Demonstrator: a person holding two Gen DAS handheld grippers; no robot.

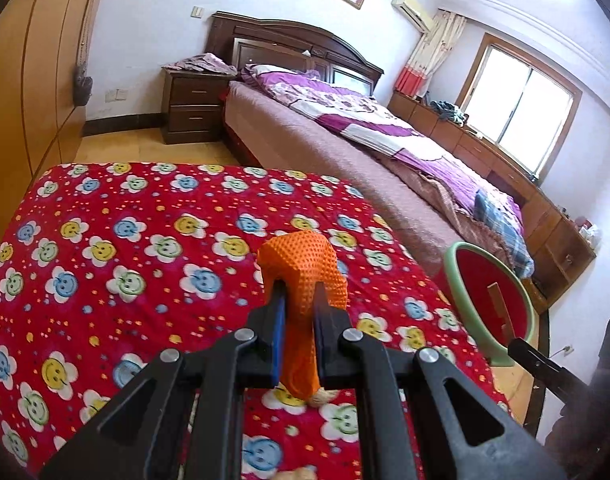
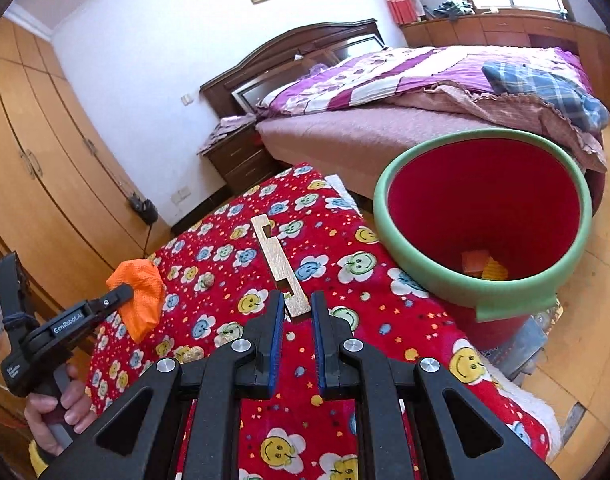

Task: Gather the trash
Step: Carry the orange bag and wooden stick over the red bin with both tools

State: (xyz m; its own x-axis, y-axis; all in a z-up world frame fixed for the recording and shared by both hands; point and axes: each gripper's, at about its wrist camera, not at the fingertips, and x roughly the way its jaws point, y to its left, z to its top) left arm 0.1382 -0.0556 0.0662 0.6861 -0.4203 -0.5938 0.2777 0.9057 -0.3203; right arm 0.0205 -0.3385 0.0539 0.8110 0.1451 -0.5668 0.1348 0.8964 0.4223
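My left gripper is shut on a crumpled orange textured glove and holds it above the red flowered blanket; it also shows in the right wrist view. My right gripper is open, its tips on either side of the near end of a flat notched wooden strip lying on the blanket. A red bin with a green rim stands at the right of the table, with orange and yellow scraps inside. It also shows in the left wrist view.
Small beige nut-like bits lie on the blanket. A bed with purple bedding stands beyond the table, a dark nightstand beside it, wardrobes along the left wall.
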